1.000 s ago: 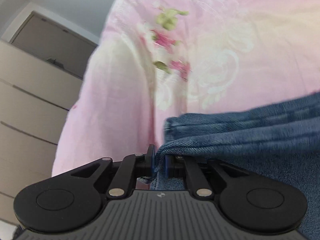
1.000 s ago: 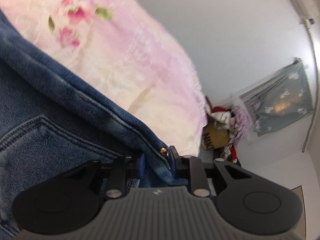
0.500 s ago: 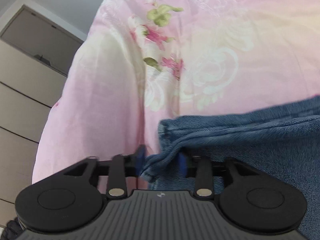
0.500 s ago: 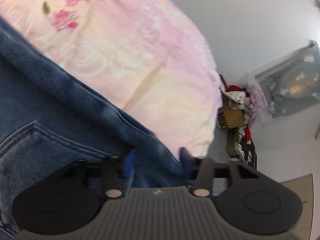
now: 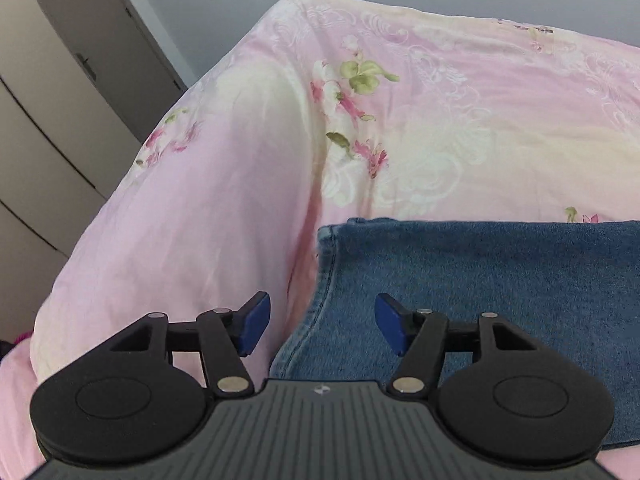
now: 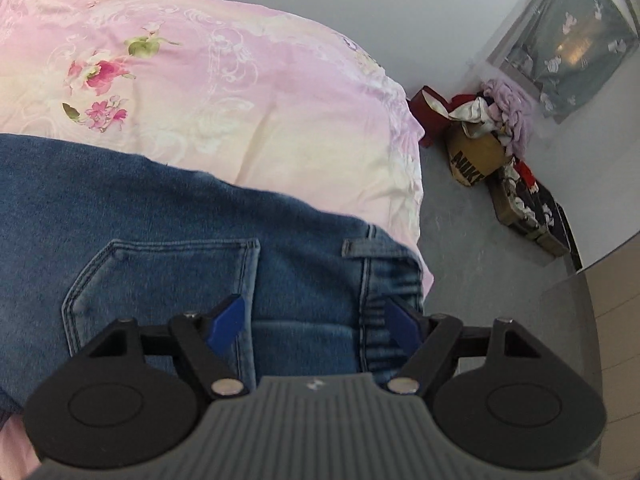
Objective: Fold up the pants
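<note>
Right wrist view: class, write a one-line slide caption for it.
Open right gripper above the back pocket of jeans lying on a pink floral bedspread.

Both views evenly lit by soft, diffuse daylight with faint shadows and no glare, sharply focused centrally, strong fisheye curvature and dark vignetting at corners, slight softness toward the edges.

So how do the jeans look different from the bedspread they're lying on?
The jeans are plain dark blue denim with stitched seams and a back pocket; the bedspread is pale pink with printed flowers. The jeans cover only part of the bedspread, which spreads far wider. Both are cloth and lie fairly flat.
</note>
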